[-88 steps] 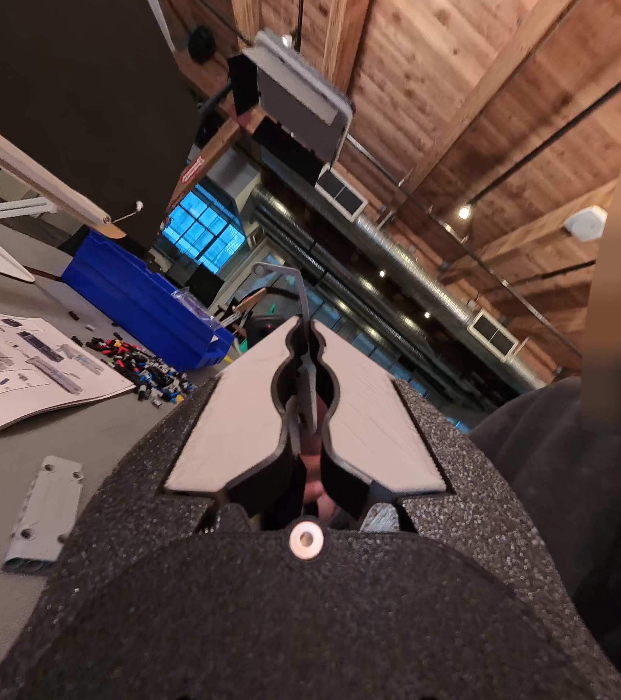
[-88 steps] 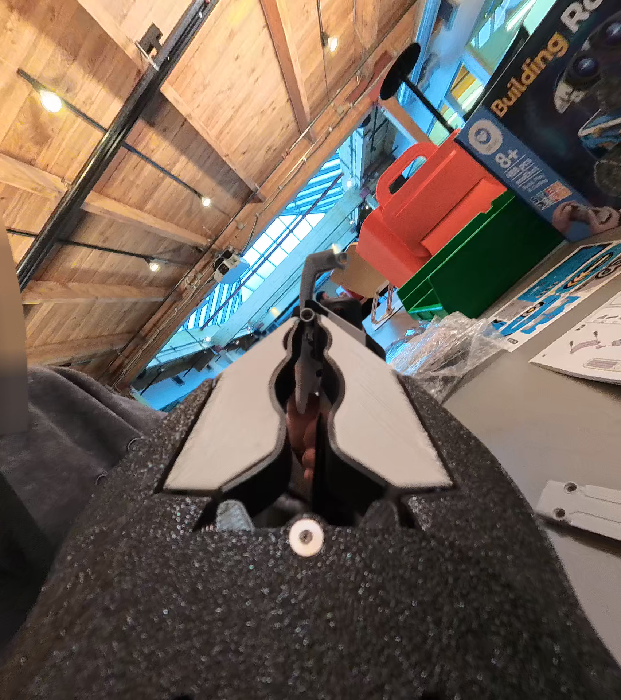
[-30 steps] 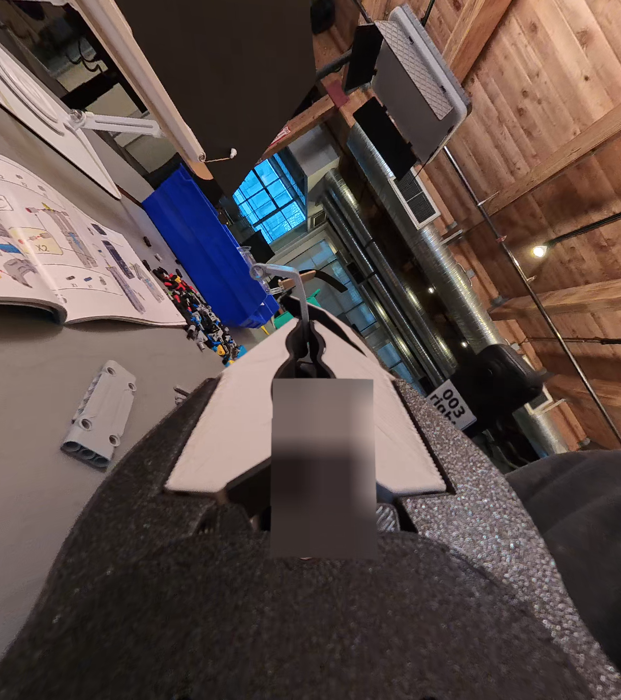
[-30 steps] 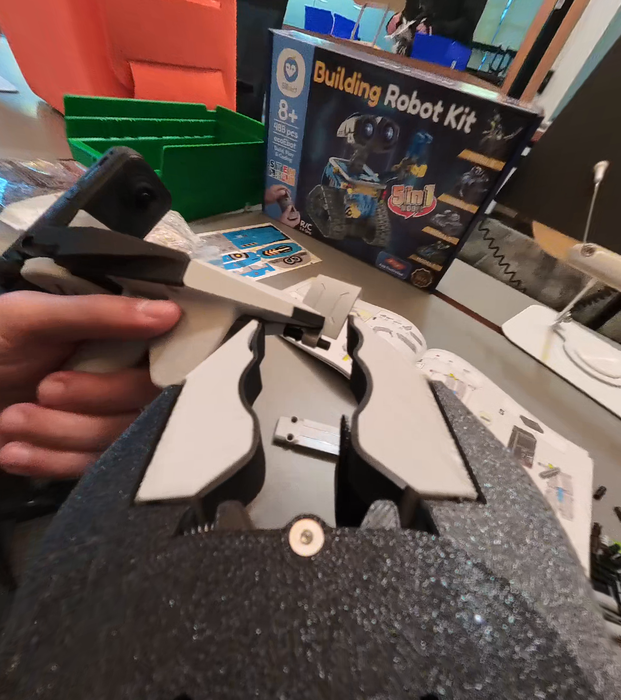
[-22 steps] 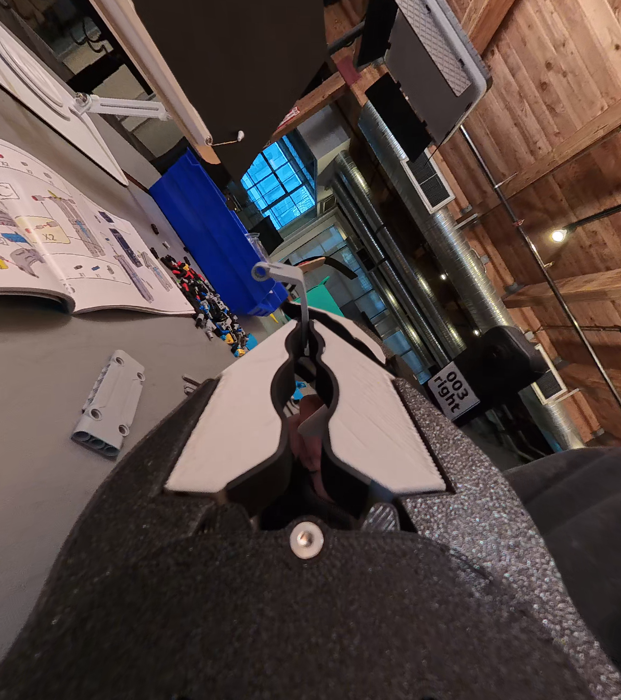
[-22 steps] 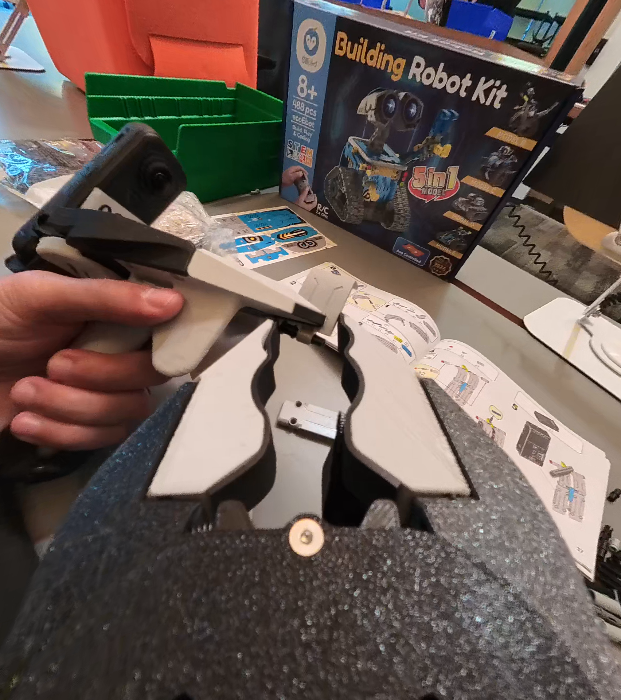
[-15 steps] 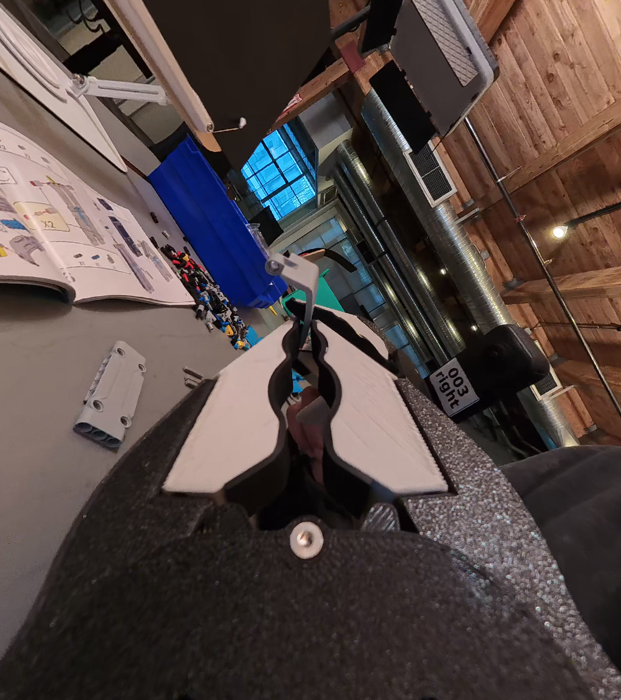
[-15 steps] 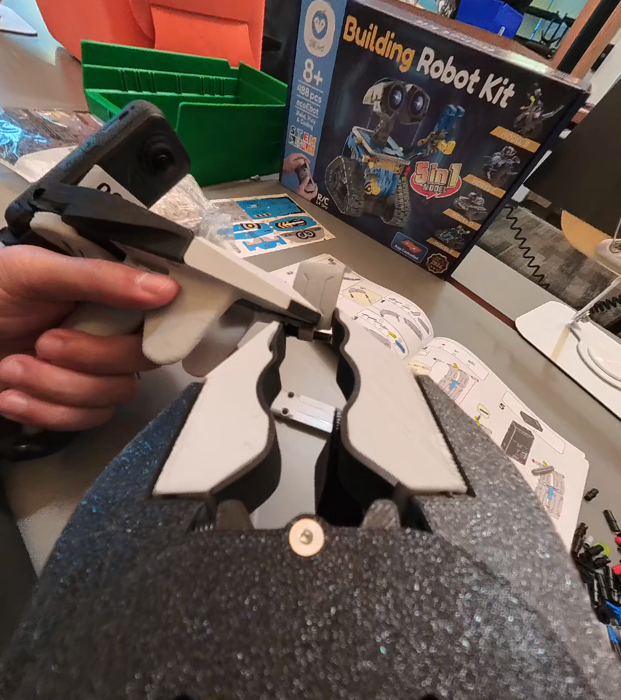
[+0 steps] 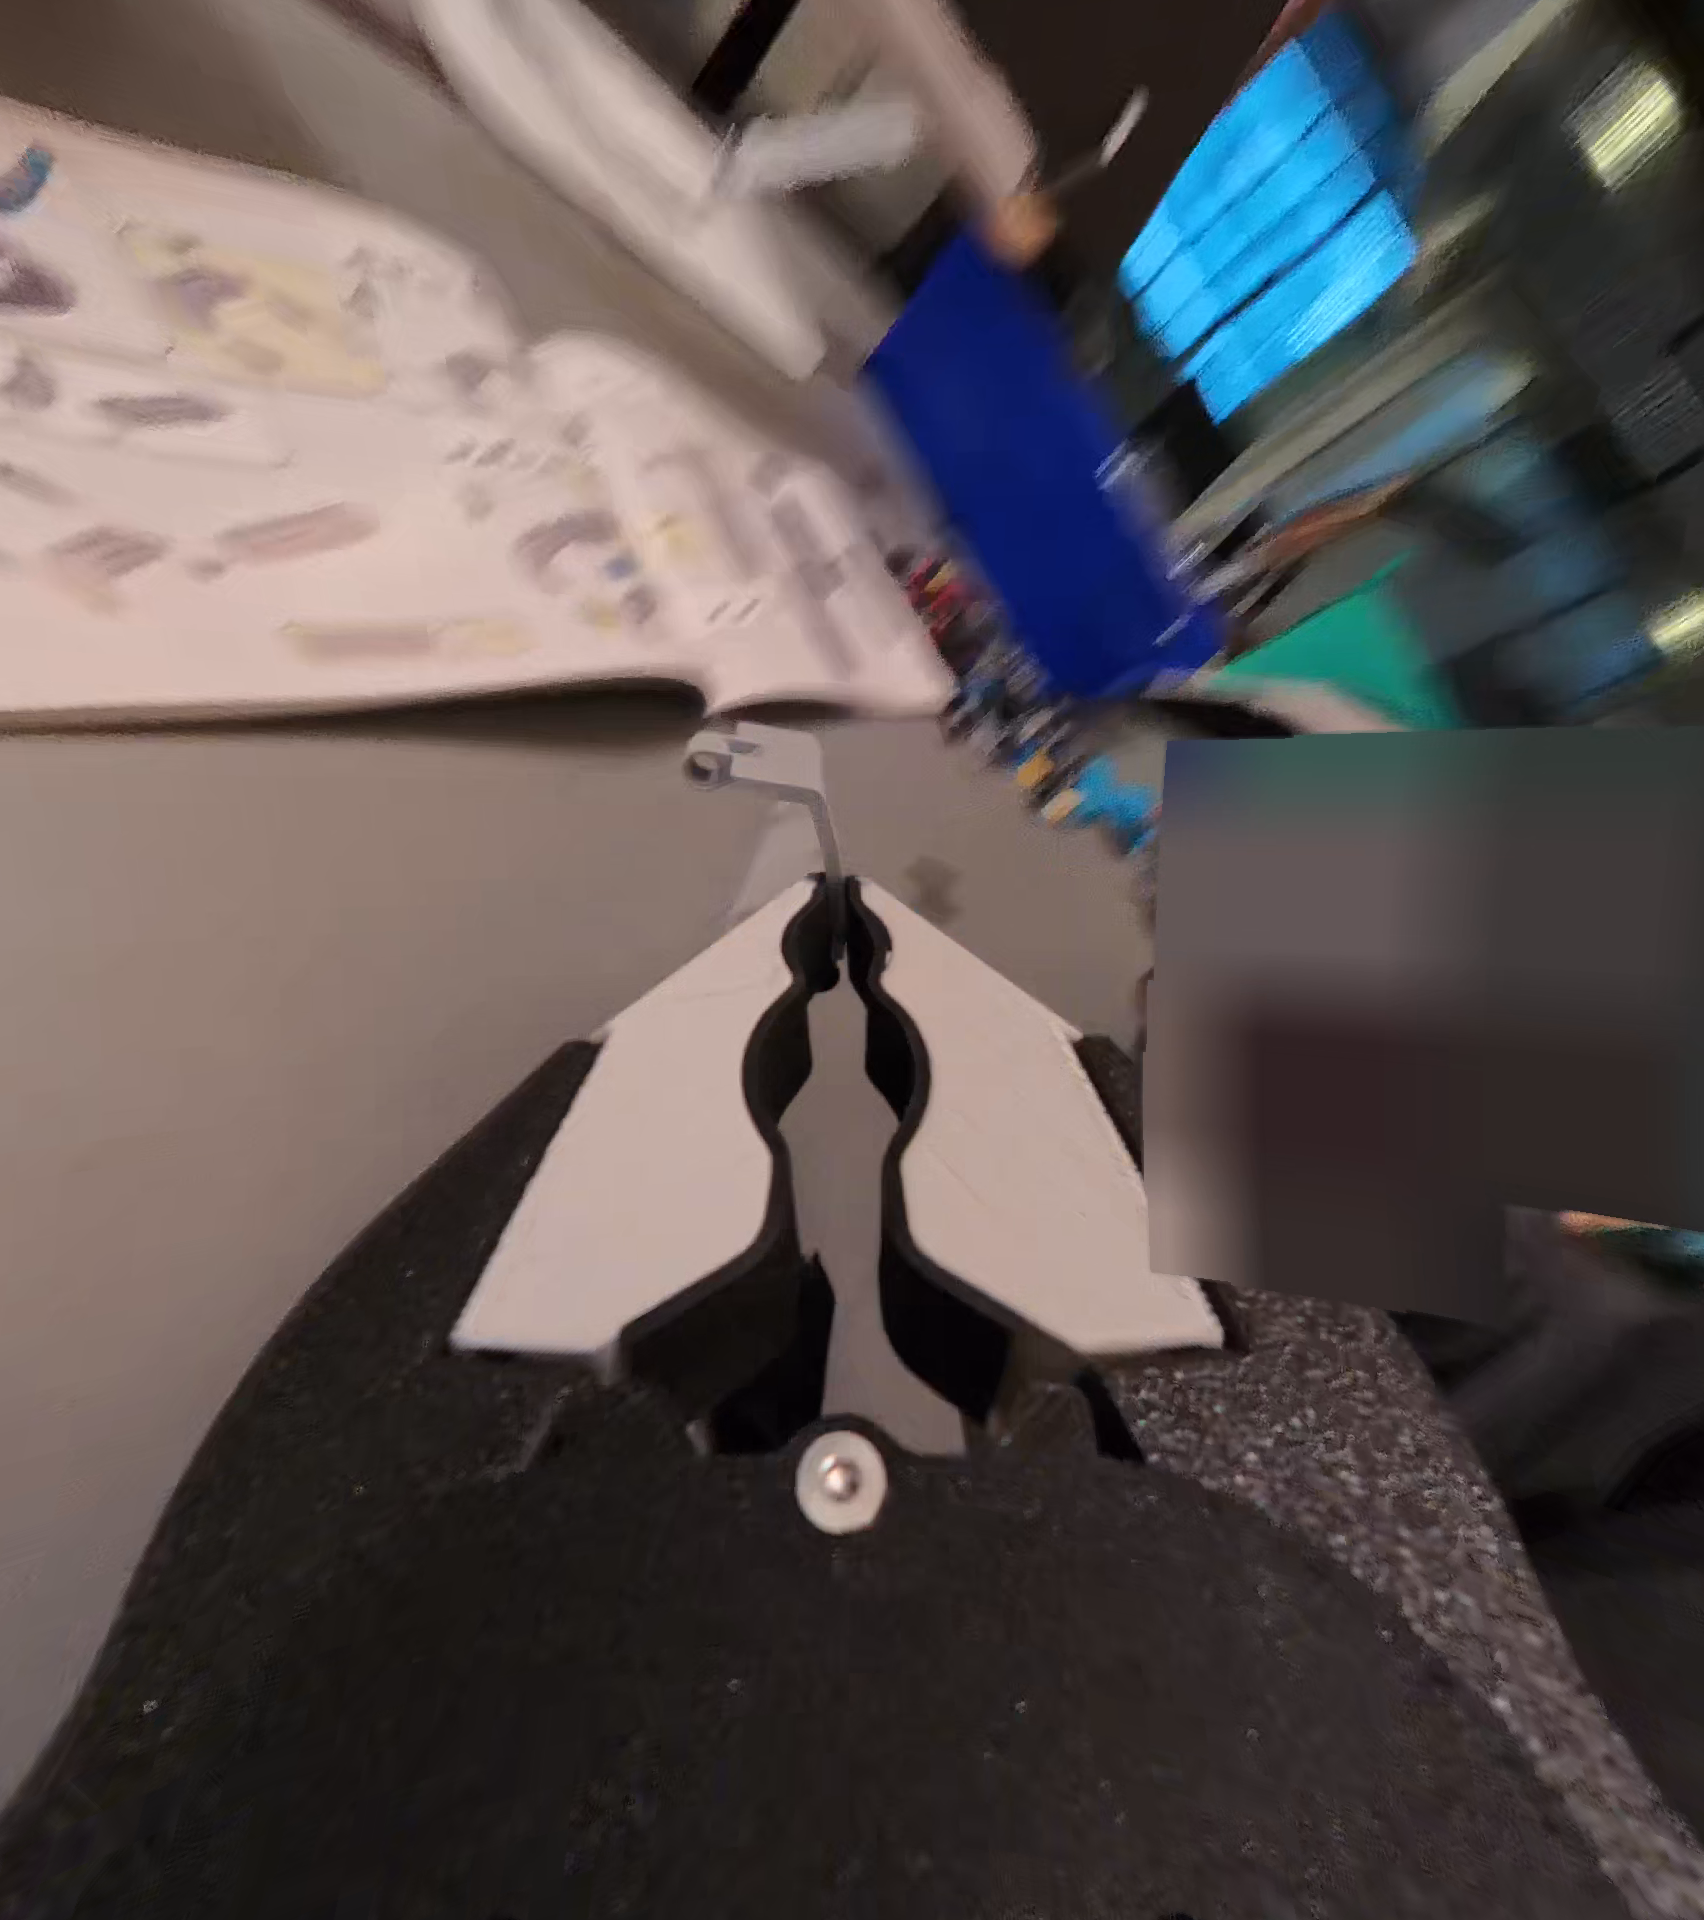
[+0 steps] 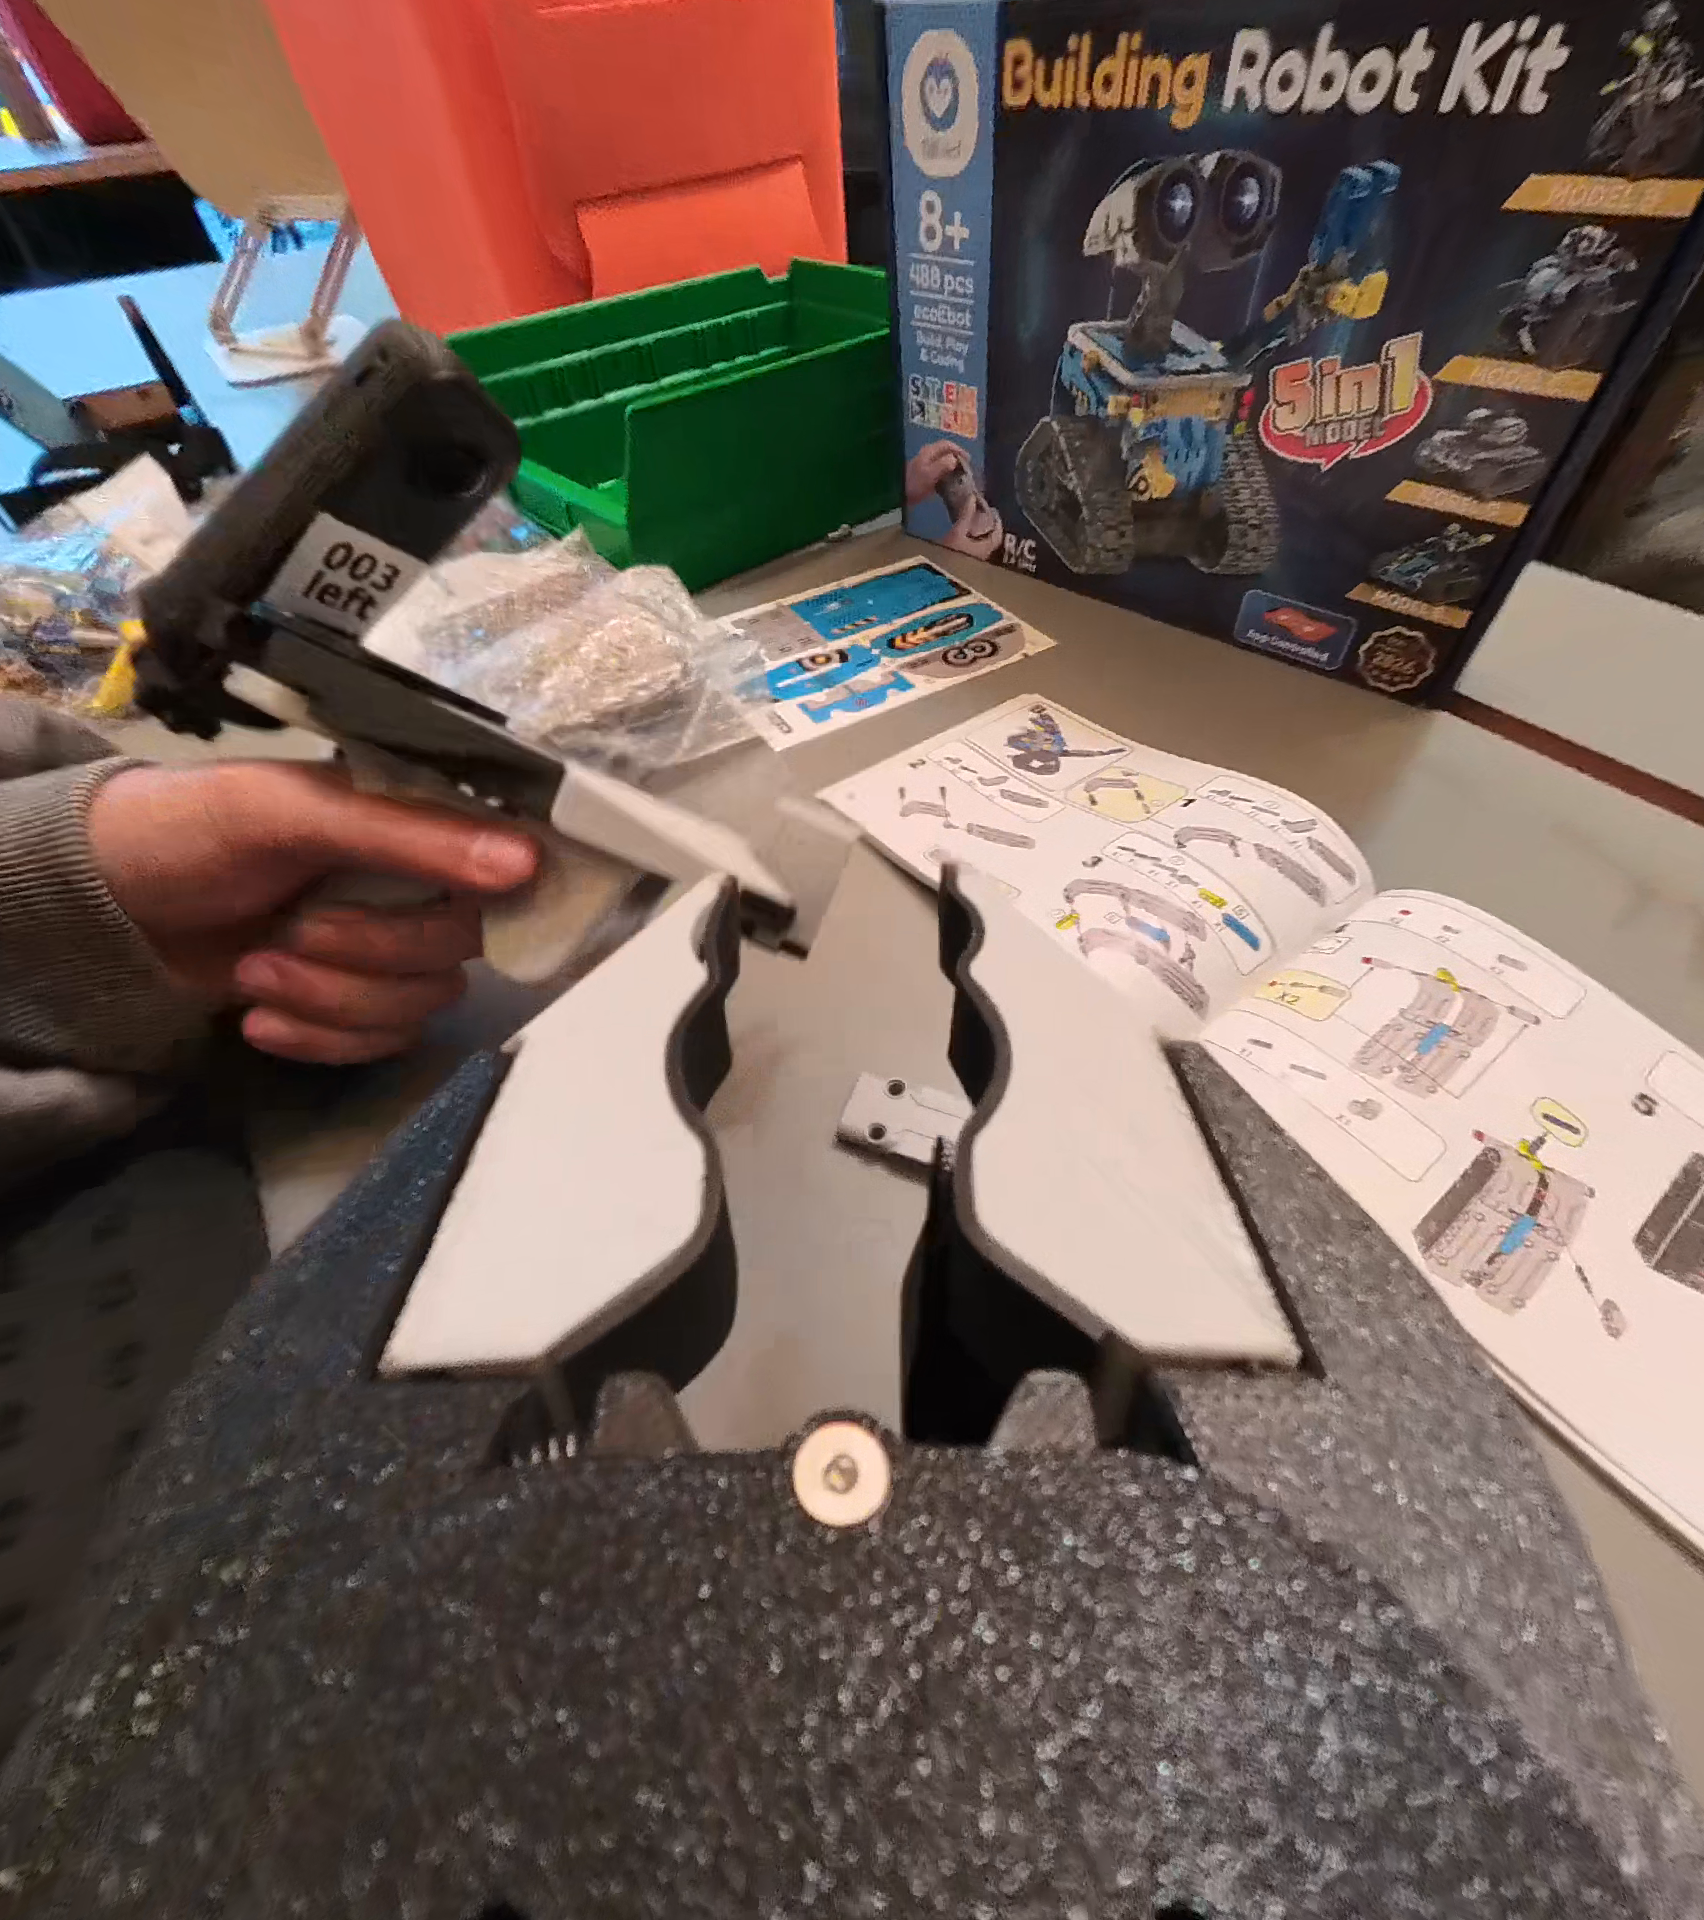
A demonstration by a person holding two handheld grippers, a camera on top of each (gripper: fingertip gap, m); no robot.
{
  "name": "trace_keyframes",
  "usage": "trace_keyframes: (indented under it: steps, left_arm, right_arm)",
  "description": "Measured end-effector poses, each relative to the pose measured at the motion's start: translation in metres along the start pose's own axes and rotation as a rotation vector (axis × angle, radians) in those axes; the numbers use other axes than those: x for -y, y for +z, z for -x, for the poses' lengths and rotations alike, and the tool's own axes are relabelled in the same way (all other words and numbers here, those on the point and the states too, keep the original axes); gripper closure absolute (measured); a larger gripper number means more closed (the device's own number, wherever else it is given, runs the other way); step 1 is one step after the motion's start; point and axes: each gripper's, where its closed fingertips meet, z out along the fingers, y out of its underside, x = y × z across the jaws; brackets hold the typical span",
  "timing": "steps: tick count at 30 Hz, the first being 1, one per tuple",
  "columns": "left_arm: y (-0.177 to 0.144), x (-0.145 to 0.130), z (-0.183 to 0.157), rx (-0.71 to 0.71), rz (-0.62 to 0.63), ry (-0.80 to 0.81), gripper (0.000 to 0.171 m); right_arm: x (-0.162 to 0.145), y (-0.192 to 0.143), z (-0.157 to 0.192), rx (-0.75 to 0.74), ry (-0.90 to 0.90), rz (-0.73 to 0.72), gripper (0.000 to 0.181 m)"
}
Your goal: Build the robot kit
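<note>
1. Left hand-held gripper [image 9: 835,896], frame centre, is clamped narrow on a bent grey piece [image 9: 770,781] jutting up-left.
2. Right hand-held gripper [image 10: 832,894] gapes wide, empty; grey beam [image 10: 895,1117] lies on the bench [image 10: 1191,727] between its fingers.

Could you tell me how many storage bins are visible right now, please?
2: a green bin behind the plastic bags left of the kit box, and a blue bin, blurred, beyond the booklet. Others may be hidden.
</note>
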Motion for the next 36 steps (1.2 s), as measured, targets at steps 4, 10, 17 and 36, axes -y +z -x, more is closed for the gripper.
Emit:
trace_keyframes:
  steps: [4,10,17,36]
  left_arm:
    - [-0.002,-0.037,0.023,0.129,0.26,0.114,0.171]
    - [-0.01,-0.05,0.032,0.157,0.36,0.153,0.151]
    - [-0.098,0.001,0.051,0.463,0.62,0.634,0.123]
    - [-0.135,0.194,0.283,0.787,2.07,1.344,0.138]
  right_arm:
    - [-0.008,0.006,-0.013,-0.004,0.034,0.037,0.145]
    - [-0.029,-0.001,-0.012,0.014,0.107,0.061,0.147]
    - [-0.03,-0.006,-0.014,0.074,0.207,0.029,0.15]
    - [-0.033,-0.008,-0.01,0.21,0.378,0.006,0.153]
